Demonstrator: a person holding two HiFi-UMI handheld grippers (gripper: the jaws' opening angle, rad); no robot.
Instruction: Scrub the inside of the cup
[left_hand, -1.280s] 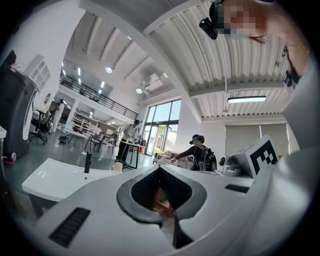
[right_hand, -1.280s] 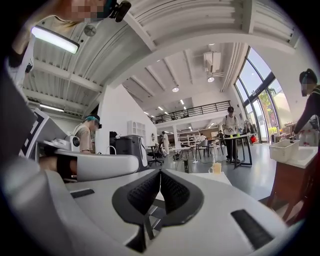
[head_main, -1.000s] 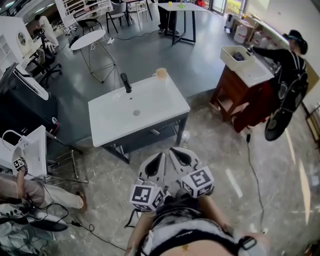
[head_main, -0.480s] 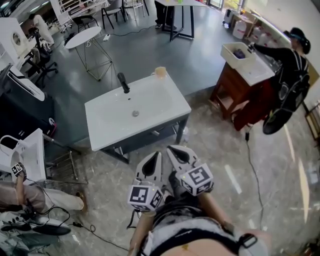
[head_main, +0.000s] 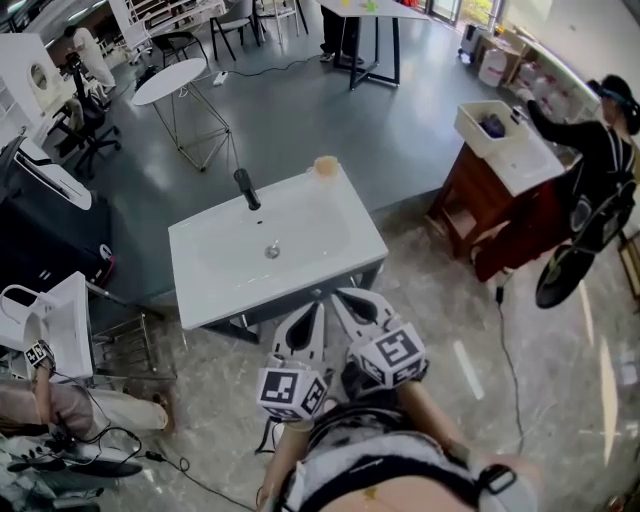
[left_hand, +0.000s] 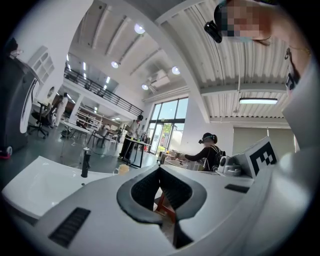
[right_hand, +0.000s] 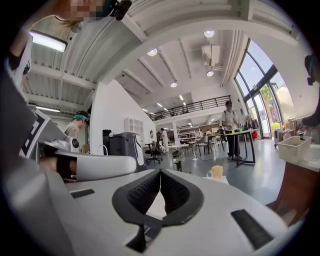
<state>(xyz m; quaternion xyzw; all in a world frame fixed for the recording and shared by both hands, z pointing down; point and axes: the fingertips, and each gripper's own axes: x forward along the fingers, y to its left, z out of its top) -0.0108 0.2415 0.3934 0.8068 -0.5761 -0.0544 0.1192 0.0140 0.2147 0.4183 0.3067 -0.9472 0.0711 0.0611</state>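
A pale yellow cup (head_main: 326, 165) stands on the far right corner of a white sink basin (head_main: 215, 285); it also shows small in the left gripper view (left_hand: 122, 169) and the right gripper view (right_hand: 216, 172). A black faucet (head_main: 245, 187) rises at the basin's back edge. My left gripper (head_main: 319, 312) and right gripper (head_main: 343, 299) are held side by side just short of the basin's near edge. Both are shut with nothing between their jaws, well apart from the cup.
A second white basin on a wooden cabinet (head_main: 500, 150) stands at the right, where a person in black (head_main: 600, 170) works. Another person sits at the lower left (head_main: 60, 405). A round white table (head_main: 170, 80) and a cable on the floor (head_main: 510, 350) are nearby.
The sink basin has drawn closer to my grippers and lower in the head view as I step toward it. Both grippers stay shut and close together.
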